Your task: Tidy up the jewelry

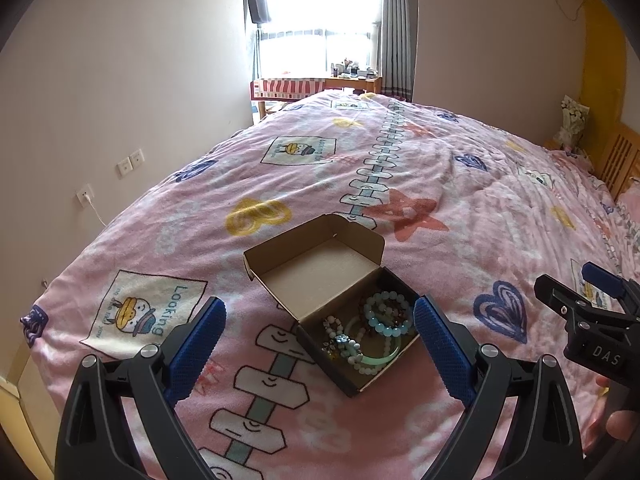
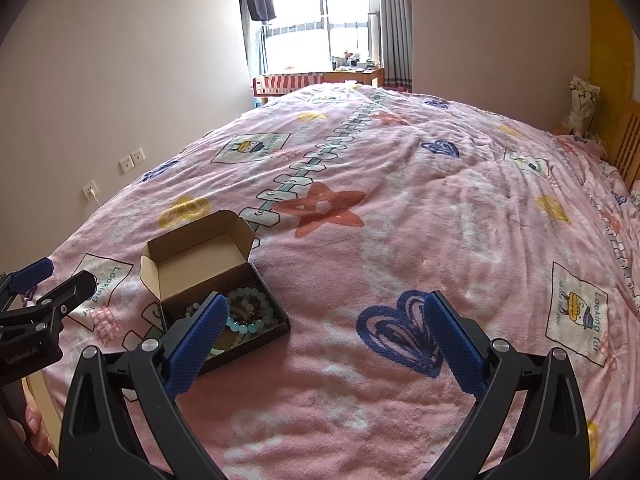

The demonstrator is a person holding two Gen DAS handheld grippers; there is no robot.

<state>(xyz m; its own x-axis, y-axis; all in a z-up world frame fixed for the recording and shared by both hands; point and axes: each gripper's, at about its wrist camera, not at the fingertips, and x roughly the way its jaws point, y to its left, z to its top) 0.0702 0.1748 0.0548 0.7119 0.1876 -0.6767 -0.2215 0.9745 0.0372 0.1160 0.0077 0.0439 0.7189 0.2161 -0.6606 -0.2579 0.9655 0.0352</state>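
Left tool (image 1: 320,344): fingers spread wide, holding nothing, poised just short of the box (image 1: 352,320). Right tool (image 2: 324,344): fingers likewise spread and empty, to the right of the box. The bracelets (image 1: 376,328) lie heaped inside the box on the bed (image 1: 460,240); no jewelry shows loose on the blanket. Judged status: collection complete; the lid (image 1: 316,252) remains open, closing outstanding. Legible writing: "DAS" on the right tool's body, "Looking" on the blanket print.

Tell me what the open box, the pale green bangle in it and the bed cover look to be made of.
Box: thin brown cardboard, matte, with folded flaps and raw edges. Bangle: smooth, translucent and glossy, perhaps jade, glass or resin. Bed cover: soft printed fleece-like fabric, fuzzy and wrinkled.
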